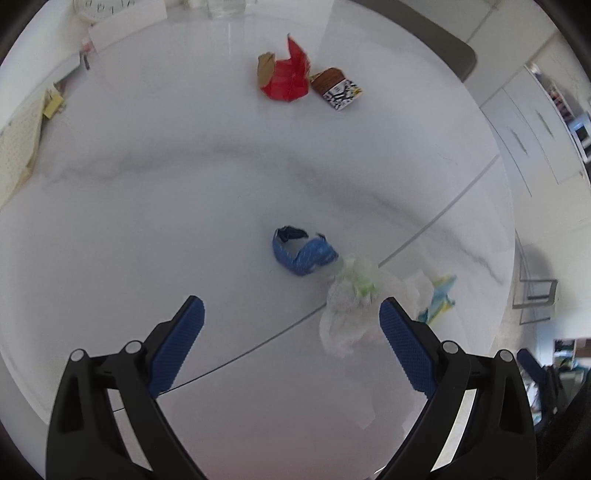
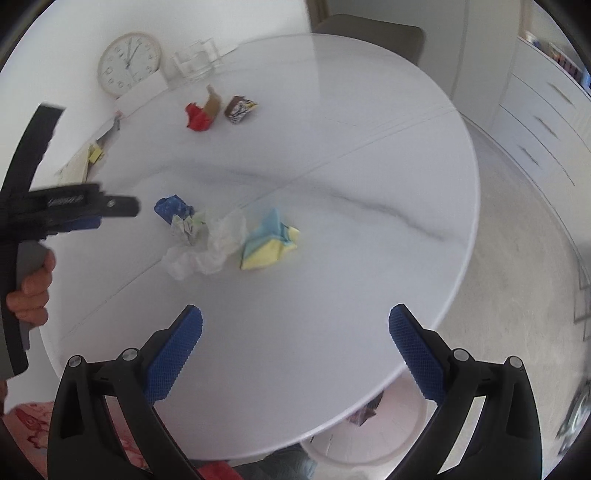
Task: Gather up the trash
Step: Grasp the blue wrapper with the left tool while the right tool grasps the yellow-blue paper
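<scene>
Trash lies on a round white marble table [image 2: 351, 155]. A crumpled blue wrapper [image 1: 304, 251] [image 2: 171, 207] lies mid-table, touching crumpled white plastic with green print [image 1: 351, 299] [image 2: 207, 243]. A blue-and-yellow wrapper [image 2: 269, 242] [image 1: 439, 295] lies to its right. Farther back are a red wrapper [image 1: 286, 75] [image 2: 199, 116] and a brown patterned wrapper [image 1: 338, 88] [image 2: 240, 107]. My left gripper [image 1: 291, 314] is open above the table, its right finger beside the white plastic. In the right wrist view it appears at the left [image 2: 96, 214]. My right gripper [image 2: 295, 325] is open and empty near the table's front edge.
A wall clock [image 2: 129, 62], a clear glass container [image 2: 195, 62], papers and yellow notes [image 1: 51, 105] stand along the table's far left side. A white bin [image 2: 373, 432] with some trash in it stands below the table's front edge. A chair [image 2: 369, 31] and white drawers [image 2: 543, 122] lie beyond.
</scene>
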### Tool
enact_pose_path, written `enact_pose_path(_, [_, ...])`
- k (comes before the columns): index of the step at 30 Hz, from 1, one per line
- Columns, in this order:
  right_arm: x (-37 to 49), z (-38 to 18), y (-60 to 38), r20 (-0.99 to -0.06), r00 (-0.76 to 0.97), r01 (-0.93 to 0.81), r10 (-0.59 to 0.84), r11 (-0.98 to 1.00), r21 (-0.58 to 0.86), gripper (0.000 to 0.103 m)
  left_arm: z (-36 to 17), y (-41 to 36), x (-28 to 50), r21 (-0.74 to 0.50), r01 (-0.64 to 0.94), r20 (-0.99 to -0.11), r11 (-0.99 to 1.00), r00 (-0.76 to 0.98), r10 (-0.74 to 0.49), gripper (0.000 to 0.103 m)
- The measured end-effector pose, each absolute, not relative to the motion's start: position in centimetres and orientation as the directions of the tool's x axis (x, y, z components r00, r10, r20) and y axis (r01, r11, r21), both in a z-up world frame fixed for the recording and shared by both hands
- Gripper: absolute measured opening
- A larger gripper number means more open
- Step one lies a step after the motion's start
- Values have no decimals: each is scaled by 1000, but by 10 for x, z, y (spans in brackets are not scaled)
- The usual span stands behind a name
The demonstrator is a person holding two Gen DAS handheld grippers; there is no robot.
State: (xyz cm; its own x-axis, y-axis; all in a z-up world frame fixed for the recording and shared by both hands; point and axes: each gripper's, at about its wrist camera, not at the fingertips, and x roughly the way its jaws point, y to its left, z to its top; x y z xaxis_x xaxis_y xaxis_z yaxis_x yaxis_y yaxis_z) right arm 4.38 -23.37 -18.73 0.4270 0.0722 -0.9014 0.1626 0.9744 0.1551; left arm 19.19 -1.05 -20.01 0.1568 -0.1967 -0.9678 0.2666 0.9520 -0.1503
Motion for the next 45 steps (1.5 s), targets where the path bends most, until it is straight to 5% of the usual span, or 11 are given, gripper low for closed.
enact_pose_path(6, [77, -208, -225, -910, 400, 16, 109, 992, 126, 100, -232, -26, 221, -133, 178, -983, 975, 105, -153, 91])
enact_pose_path(16, [102, -234, -229, -915, 350, -127, 203, 978, 168, 100, -257, -38, 231, -128, 134, -990, 983, 41, -135, 43])
enact_pose_path(24, [117, -242, -231, -909, 337, -207, 247, 961, 184, 99, -259, -39, 232, -140, 161, -988, 977, 41, -149, 38])
enact_pose_path(45, [137, -254, -217, -911, 319, -284, 261, 944, 171, 75, -208, -23, 178, -124, 224, -976, 967, 150, -160, 37])
